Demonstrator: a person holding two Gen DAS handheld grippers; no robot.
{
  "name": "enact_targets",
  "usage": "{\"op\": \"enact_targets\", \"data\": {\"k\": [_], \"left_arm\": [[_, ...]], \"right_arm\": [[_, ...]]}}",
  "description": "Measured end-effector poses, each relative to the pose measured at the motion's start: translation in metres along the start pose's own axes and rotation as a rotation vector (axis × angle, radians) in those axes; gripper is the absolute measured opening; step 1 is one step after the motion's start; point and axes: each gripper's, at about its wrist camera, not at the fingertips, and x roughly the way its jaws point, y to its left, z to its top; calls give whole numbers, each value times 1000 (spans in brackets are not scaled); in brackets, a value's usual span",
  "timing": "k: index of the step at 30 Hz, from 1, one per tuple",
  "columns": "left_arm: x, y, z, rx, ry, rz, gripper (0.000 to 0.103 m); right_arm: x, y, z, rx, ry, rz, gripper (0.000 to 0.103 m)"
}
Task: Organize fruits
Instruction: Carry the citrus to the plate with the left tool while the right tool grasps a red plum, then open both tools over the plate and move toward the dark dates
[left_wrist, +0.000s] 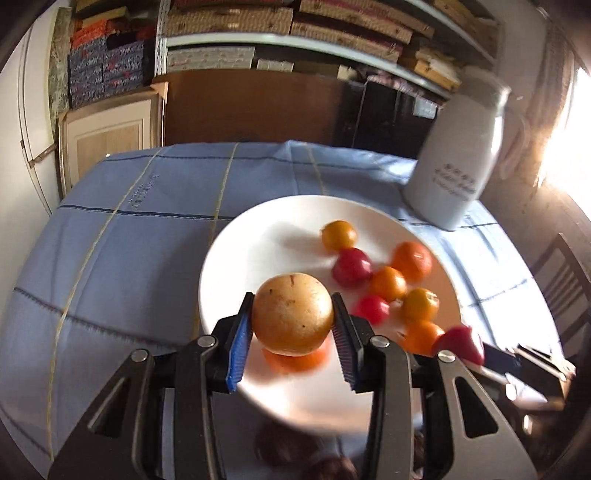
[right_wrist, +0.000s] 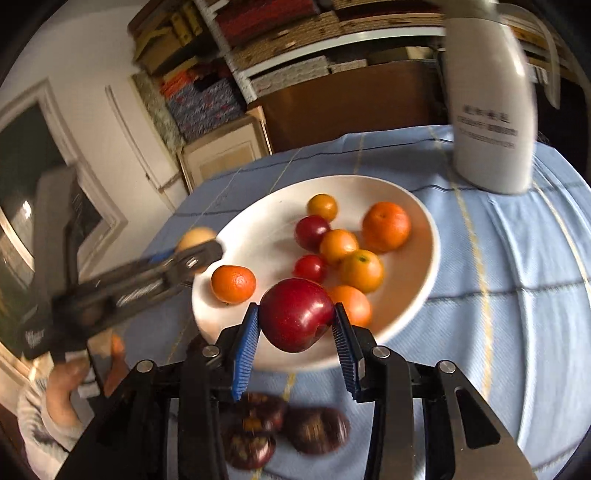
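Table under a blue checked cloth (right_wrist: 517, 295), largest thing in view. On it a white plate (right_wrist: 266, 221), and at the plate's 1 o'clock, set apart from it, a tall white jug (right_wrist: 491, 110).

On the plate, right wrist view: a cluster of small fruit from centre toward 3 o'clock, oranges and reds touching one another; the biggest orange (right_wrist: 386, 226) sits at the 2 o'clock side, one lone orange fruit (right_wrist: 233, 284) near the rim at 8 o'clock. Off the plate at 6 o'clock, on the cloth, three dark purple fruits (right_wrist: 288, 432), blurred; they look like mangosteens, not certain.

Step in hand, as I judge it: both tools carry fruit above the plate, either delivering or lifting off; I cannot tell which. If delivering, the next move calls for lowering onto a bare patch, the plate's 10 o'clock side being free, then parting the jaws without knocking the cluster.

Left gripper (left_wrist: 293, 319): jaws drawn in, clamped on a tan round fruit (left_wrist: 291, 314), pads pressing both flanks. It hangs over the near-left rim, the lone orange fruit under it.

Right gripper (right_wrist: 295, 321): jaws clamped on a dark red plum-like fruit (right_wrist: 295, 314), over the plate's 6 o'clock rim.
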Motion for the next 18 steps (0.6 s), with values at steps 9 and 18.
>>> {"op": "enact_targets", "data": {"k": [9, 18], "left_arm": [[9, 14, 1, -19, -6, 9, 73], [-56, 29, -73, -64, -59, 70, 90]], "right_arm": [[12, 11, -5, -62, -5, -31, 48], [-39, -18, -38, 54, -72, -25, 62]]}}
